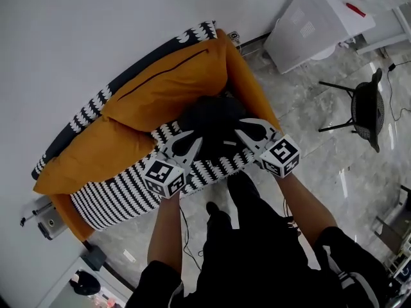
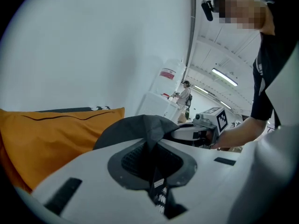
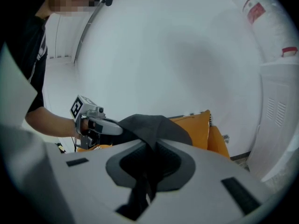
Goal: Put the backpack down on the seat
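Observation:
A black backpack (image 1: 215, 122) hangs just over the black-and-white patterned seat (image 1: 122, 197) of an orange sofa, in front of its orange back cushions (image 1: 170, 85). My left gripper (image 1: 191, 141) is shut on the backpack's left side and my right gripper (image 1: 247, 129) on its right side. In the left gripper view, dark backpack fabric (image 2: 140, 127) is pinched between the shut jaws of the left gripper (image 2: 150, 147). The right gripper view shows the same fabric (image 3: 149, 125) clamped in the right gripper (image 3: 150, 149). Whether the backpack's bottom touches the seat is hidden.
The sofa stands against a white wall. A white cabinet (image 1: 314, 24) is at the back right and a black chair (image 1: 366, 108) stands on the marble floor to the right. The person's legs and shoes (image 1: 215, 213) stand close to the sofa's front edge. A cable runs over the floor.

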A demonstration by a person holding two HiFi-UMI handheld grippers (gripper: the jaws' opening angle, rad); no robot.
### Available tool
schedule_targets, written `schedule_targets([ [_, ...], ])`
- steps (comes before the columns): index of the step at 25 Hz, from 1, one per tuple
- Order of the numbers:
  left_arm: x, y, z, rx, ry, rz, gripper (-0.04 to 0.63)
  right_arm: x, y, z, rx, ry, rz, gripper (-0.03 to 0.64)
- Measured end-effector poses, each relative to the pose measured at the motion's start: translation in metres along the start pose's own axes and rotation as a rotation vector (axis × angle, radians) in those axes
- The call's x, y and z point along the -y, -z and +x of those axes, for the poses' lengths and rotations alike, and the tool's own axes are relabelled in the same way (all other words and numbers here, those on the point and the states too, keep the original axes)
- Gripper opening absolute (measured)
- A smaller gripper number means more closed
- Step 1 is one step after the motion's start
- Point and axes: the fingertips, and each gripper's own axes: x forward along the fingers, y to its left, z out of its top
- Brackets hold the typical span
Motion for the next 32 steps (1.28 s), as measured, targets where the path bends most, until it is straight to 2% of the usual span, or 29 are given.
schedule_targets([
  [8,-0.038,-0.018,0.031,-0.009,-0.080,0.052,0.038,0.040,-0.012,0.031,0.013,0.033,-0.032,0.043],
  [19,-0.075,-0.029,0.053,-0.035,-0.112,0.040,0.038,0.071,-0.020,0.064,0.001,0.030,-0.061,0.043],
  [32,-0.099,-0.033,0.071,-0.069,-0.144,0.024,0.038,0.093,-0.020,0.085,-0.023,0.012,-0.080,0.043],
])
